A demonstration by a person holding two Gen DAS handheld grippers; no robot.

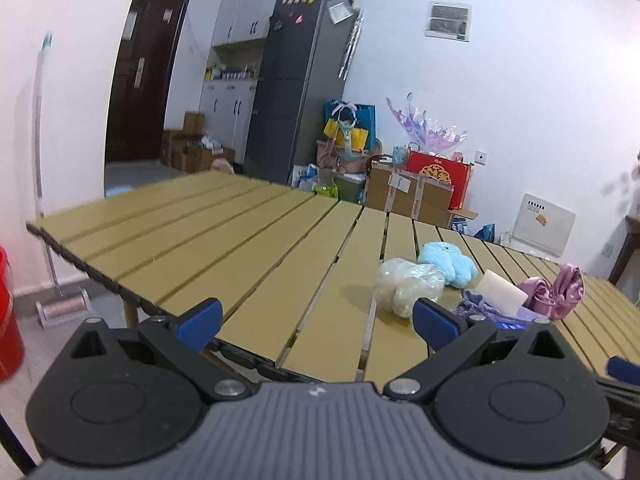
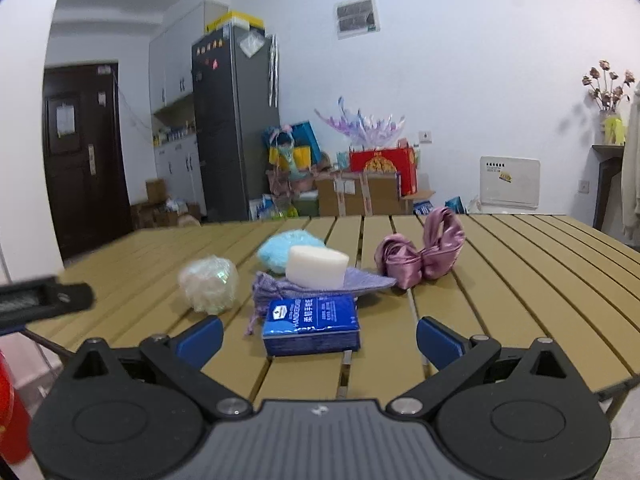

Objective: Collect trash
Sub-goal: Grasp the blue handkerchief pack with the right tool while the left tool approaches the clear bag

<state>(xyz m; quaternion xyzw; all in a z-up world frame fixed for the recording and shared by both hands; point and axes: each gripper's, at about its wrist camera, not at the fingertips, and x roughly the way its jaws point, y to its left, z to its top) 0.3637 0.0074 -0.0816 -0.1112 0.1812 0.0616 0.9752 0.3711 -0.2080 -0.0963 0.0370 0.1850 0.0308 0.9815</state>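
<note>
A crumpled clear plastic ball [image 2: 209, 284] lies on the slatted table [image 2: 520, 280]; it also shows in the left wrist view [image 1: 408, 286]. Near it are a light blue fluffy item [image 2: 280, 252], a white block [image 2: 316, 266] on a purple cloth pouch [image 2: 276, 290], a blue tissue pack [image 2: 312, 326] and a pink satin bow [image 2: 420, 254]. My right gripper [image 2: 318, 338] is open, with the tissue pack just ahead between its fingers. My left gripper [image 1: 316, 322] is open and empty at the table's near edge, left of the plastic ball.
A red bucket [image 1: 8, 320] stands on the floor at the left. Behind the table are a grey fridge [image 1: 296, 88], cardboard boxes [image 1: 408, 196], a red gift box [image 1: 438, 178] and a dark door [image 1: 140, 72]. The left gripper's side [image 2: 40, 300] shows in the right view.
</note>
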